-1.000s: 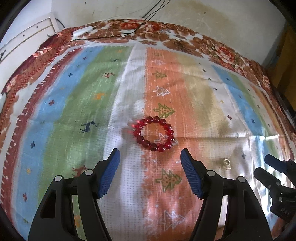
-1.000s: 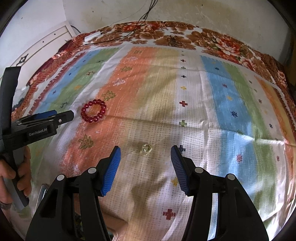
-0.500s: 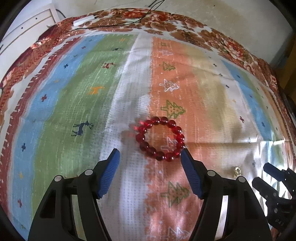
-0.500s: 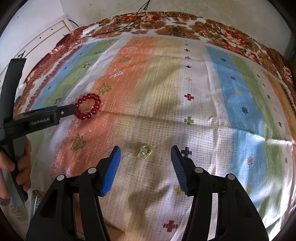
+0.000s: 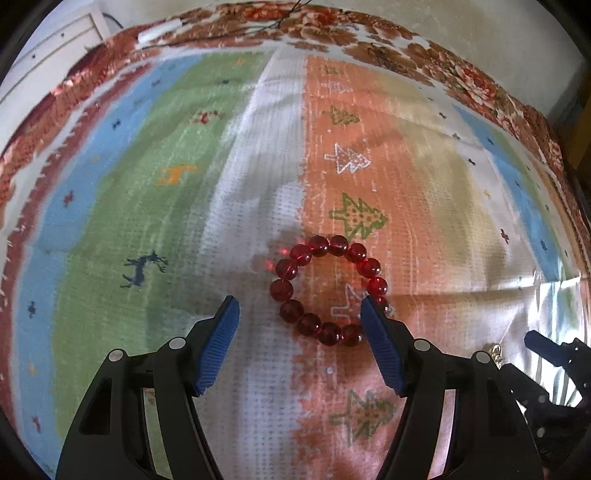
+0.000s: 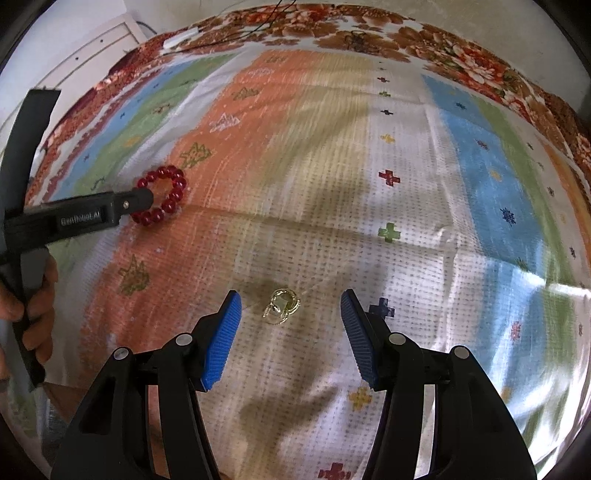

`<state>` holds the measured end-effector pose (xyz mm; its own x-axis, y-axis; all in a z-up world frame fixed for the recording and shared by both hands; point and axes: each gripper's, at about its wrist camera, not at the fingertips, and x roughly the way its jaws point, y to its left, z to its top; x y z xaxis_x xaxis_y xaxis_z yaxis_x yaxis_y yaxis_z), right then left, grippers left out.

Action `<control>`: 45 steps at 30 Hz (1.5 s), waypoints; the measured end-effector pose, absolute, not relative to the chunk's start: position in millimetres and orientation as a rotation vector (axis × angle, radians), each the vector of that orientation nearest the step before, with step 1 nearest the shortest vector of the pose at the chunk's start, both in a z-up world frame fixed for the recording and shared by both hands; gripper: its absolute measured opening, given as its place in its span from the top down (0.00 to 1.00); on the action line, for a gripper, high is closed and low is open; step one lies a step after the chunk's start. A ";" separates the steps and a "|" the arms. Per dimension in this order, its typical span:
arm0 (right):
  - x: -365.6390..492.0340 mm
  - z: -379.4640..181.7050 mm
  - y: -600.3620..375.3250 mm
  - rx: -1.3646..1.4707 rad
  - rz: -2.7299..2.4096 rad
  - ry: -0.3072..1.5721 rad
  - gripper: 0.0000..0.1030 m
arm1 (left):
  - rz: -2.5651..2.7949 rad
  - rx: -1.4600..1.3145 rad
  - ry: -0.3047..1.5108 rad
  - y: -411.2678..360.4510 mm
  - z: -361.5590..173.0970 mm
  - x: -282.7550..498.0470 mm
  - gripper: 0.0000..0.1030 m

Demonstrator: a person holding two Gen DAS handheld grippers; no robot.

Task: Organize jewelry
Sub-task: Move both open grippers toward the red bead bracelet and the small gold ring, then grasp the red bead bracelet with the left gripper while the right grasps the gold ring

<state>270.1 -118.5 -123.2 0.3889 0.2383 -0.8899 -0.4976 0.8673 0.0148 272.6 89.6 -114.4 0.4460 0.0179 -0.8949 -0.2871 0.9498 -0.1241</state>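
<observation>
A red bead bracelet (image 5: 328,290) lies flat on the striped cloth. My left gripper (image 5: 300,314) is open, its near beads between the two blue pads and its right pad over the ring's right side. The bracelet also shows at the left of the right wrist view (image 6: 162,201), partly behind the left gripper's finger. A small gold ring (image 6: 281,305) lies on the cloth just ahead of my open right gripper (image 6: 291,308), between its fingertips. In the left wrist view the ring (image 5: 495,350) peeks out at the lower right, beside the right gripper's fingers (image 5: 543,345).
The striped cloth (image 6: 406,206) with tree and cross patterns covers the whole surface, with a floral border (image 6: 369,33) at the far edge. A white cabinet (image 6: 92,51) and wall stand at the far left. A black cable (image 5: 288,18) lies at the far edge.
Both grippers have moved forward and down. The bracelet now sits between the left pads, and the gold ring sits between the right fingertips. Both stay open.
</observation>
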 end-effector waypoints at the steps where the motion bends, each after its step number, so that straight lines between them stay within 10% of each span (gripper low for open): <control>1: 270.9 -125.2 -117.6 -0.279 0.476 1.077 0.46 | 0.194 -0.254 1.099 88.3 -116.7 274.2 0.34; 15: 272.3 -137.1 -114.6 -0.311 0.471 1.102 0.46 | 0.181 -0.146 1.069 79.6 -122.2 278.8 0.39; 22: 277.9 -136.5 -121.5 -0.252 0.483 1.129 0.86 | 0.185 -0.150 1.062 82.0 -124.0 276.7 0.70; 26: 277.1 -137.6 -123.4 -0.232 0.496 1.138 0.90 | 0.169 -0.152 1.069 81.1 -122.8 275.5 0.87; 45: 263.0 -116.4 -135.8 -0.233 0.473 1.093 0.90 | 0.167 -0.190 0.983 74.7 -86.3 253.9 0.87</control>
<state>263.0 -135.8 -116.4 0.3740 0.2529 -0.8923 -0.4780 0.8770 0.0483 253.9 74.7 -86.3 0.5443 0.0538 -0.8371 -0.2250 0.9707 -0.0840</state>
